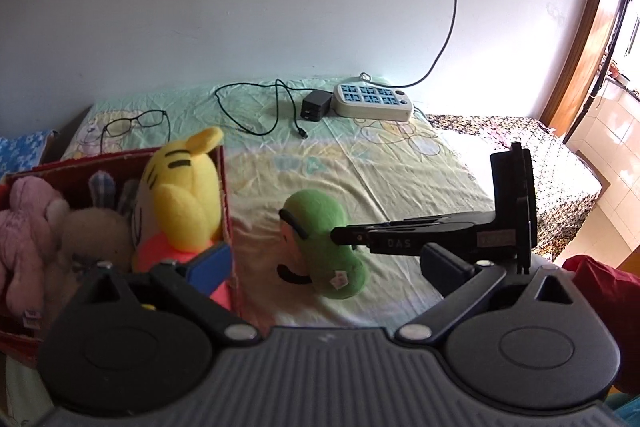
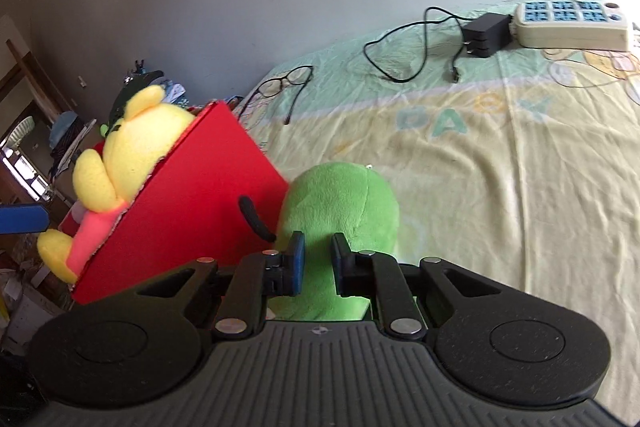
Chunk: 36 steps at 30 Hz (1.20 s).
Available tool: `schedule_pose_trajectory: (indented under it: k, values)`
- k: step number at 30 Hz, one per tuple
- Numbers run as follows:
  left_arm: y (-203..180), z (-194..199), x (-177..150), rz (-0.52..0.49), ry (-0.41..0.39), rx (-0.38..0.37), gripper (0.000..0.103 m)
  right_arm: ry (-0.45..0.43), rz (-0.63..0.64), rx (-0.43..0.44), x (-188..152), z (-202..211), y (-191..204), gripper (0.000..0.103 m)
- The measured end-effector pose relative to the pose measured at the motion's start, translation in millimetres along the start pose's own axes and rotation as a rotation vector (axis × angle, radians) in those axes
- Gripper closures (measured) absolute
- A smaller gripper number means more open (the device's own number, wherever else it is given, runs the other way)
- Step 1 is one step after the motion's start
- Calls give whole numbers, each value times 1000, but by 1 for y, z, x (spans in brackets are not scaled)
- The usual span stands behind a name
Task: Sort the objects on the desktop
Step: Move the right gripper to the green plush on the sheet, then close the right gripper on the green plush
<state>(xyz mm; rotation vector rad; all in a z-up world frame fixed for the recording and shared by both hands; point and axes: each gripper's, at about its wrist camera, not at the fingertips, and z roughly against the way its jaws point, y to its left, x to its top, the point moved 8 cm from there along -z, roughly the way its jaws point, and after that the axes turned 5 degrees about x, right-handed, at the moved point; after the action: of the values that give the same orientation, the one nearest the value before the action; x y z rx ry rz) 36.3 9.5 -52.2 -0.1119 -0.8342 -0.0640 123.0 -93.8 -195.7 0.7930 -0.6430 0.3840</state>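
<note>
Right wrist view shows the right hand-held gripper point(image 2: 316, 259) clamped on the green plush point(image 2: 340, 203), which lies on the bed point(image 2: 500, 167) beside the red box point(image 2: 192, 195). Next move, probably: lift it into the box. The left hand-held gripper point(image 1: 320, 267) is spread apart, empty.

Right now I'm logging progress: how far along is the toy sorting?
Done: the yellow plush and other soft toys sit in the red box. In hand: the right gripper pinches the green plush beside the box. Left: the glasses, charger and power strip on the sheet.
</note>
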Motion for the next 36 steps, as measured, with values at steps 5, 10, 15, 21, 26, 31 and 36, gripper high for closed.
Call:
schedule_pose_trajectory:
  k: [5,10,15,21,26,31,36]
  values:
    - [-24,-27,8,-55,-6,-39,2,-7,-112,-107,-13,19,-42,82]
    - [-36,-56,7,-51,64,-96,8,-127,-246,2,5,54,-49,80]
    - [-36,-46,6,-50,51,-117,3,-89,-222,113,21,40,-30,67]
    - [-18,-38,1,4,62,-92,4,2,-234,194,22,-3,-18,66]
    - [-5,-29,-4,52,62,-53,3,49,-232,193,19,-37,-12,55]
    - [-2,-27,-9,69,65,-36,3,88,-314,256,10,-54,-7,49]
    - [-6,-30,-7,66,66,-61,3,37,-363,269,5,-28,-15,57]
